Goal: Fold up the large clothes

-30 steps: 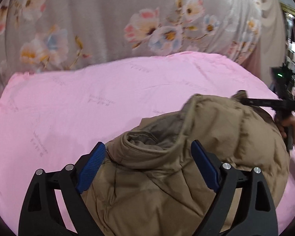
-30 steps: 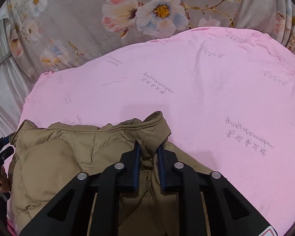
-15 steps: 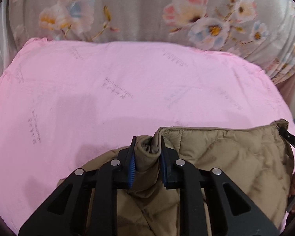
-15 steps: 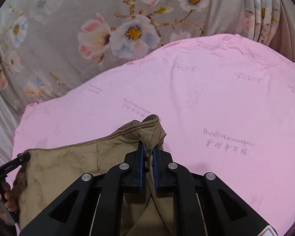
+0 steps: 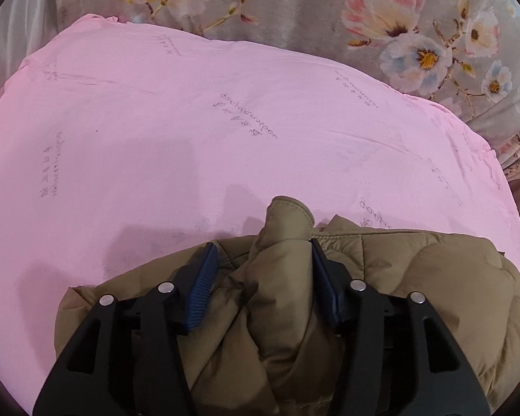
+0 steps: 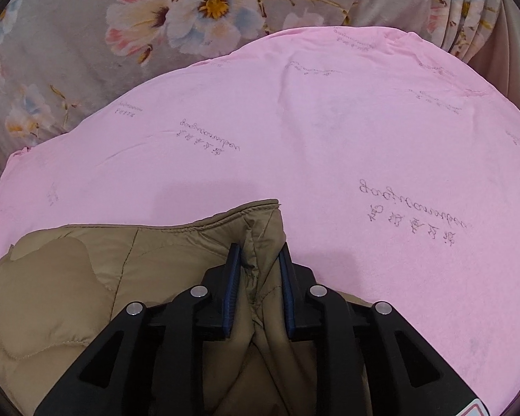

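Note:
A tan quilted puffer jacket [image 5: 416, 277] lies bunched on a pink sheet [image 5: 190, 121] at the near edge. My left gripper [image 5: 261, 253] has its jaws partly apart around a raised fold of the jacket; the right pad touches the fabric, the left pad stands off it. In the right wrist view the jacket [image 6: 86, 270] spreads to the left. My right gripper [image 6: 258, 253] has its jaws slightly apart around the jacket's corner hem, with the fabric between the pads.
The pink sheet [image 6: 329, 121] with grey printed lettering covers the whole work surface. A grey floral curtain [image 5: 398, 17] hangs behind it, also in the right wrist view [image 6: 156, 17]. The sheet's right edge drops off by the curtain folds [image 5: 516, 131].
My left gripper shut on the jacket fold half a second ago and has now opened partly. My right gripper's jaws have widened slightly. The jacket has been carried forward over the sheet.

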A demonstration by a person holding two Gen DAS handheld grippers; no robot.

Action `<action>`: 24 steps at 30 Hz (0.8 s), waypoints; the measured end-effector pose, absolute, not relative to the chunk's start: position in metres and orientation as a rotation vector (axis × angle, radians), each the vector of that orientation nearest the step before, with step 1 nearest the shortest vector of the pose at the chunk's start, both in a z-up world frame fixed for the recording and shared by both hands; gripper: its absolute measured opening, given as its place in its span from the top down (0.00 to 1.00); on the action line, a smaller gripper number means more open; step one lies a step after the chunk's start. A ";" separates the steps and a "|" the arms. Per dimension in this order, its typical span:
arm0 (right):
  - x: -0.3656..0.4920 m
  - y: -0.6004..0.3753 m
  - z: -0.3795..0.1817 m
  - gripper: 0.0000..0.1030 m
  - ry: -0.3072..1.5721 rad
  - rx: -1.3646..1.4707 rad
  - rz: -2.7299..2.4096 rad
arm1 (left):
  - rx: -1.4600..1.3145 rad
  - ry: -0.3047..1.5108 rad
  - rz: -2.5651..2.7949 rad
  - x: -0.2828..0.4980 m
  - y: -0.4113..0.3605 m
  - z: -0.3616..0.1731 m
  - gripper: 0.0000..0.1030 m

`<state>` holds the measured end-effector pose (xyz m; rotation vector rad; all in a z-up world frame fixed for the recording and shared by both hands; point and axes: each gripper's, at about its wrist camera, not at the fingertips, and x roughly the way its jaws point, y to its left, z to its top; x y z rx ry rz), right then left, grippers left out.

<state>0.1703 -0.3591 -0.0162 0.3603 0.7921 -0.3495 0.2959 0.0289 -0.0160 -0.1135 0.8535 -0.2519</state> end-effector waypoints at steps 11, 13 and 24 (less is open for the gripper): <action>0.098 -0.341 0.077 0.67 0.561 0.340 -0.333 | -0.159 0.671 -0.049 0.235 0.080 0.075 0.36; 0.106 -0.309 0.093 0.79 0.570 0.285 -0.239 | -0.155 0.613 -0.099 0.220 0.068 0.103 0.38; 0.186 -0.243 0.030 0.97 0.797 0.214 -0.063 | 0.051 0.833 -0.312 0.243 -0.058 0.029 0.57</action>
